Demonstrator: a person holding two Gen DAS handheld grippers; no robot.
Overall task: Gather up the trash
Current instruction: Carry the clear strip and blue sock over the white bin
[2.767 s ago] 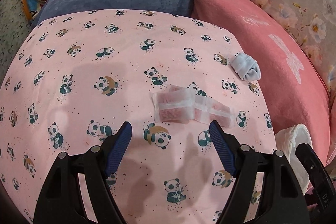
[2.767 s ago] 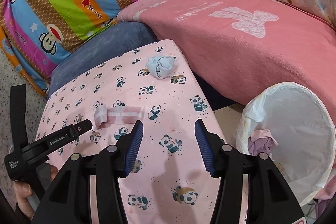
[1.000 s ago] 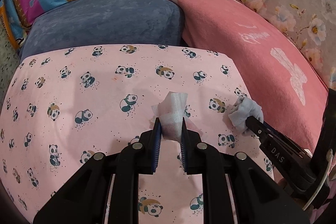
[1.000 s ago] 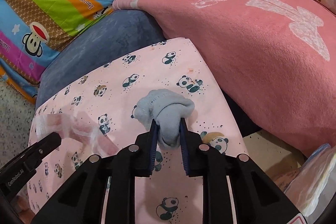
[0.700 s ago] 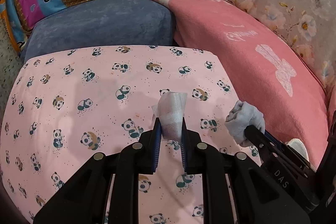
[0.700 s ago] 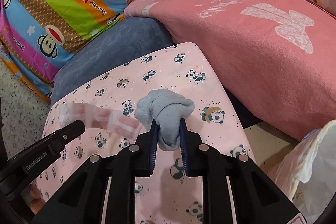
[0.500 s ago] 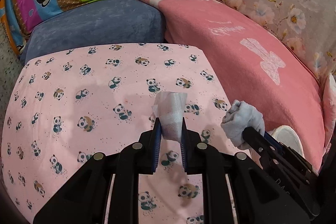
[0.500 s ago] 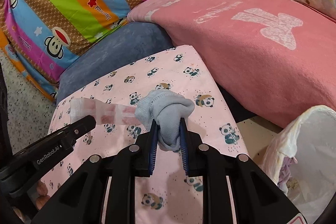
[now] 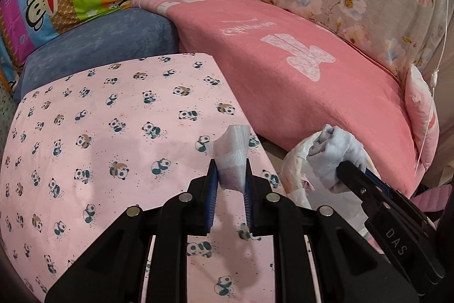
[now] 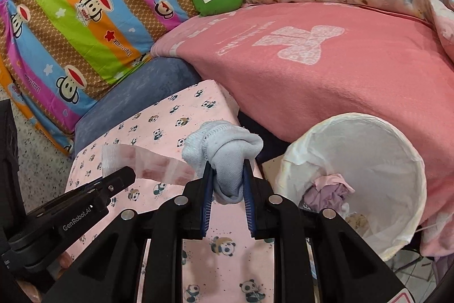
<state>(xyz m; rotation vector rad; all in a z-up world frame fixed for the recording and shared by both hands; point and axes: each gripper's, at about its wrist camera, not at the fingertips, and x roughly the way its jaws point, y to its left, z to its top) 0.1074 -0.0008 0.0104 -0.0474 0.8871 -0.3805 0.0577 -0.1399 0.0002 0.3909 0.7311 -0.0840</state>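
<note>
From my left wrist camera: my left gripper (image 9: 231, 183) is closed on a clear plastic wrapper (image 9: 232, 158), held above the panda-print sheet (image 9: 113, 132).

From my right wrist camera: my right gripper (image 10: 227, 183) is clamped around a balled pale blue sock (image 10: 224, 149), beside the white-lined trash bin (image 10: 397, 161), which holds crumpled scraps.

Matte black plastic throughout. On the left gripper (image 9: 230, 178): two slim fingers lined with ribbed blue pads (image 9: 212, 190), four round silver screws across the linkage, white "GenRobot.AI" lettering along the side. On the right gripper (image 10: 227, 181): same black frame, blue pads, silver screws, white "DAS" lettering on its flank, plus a red-edged label at the lower corner.
</note>
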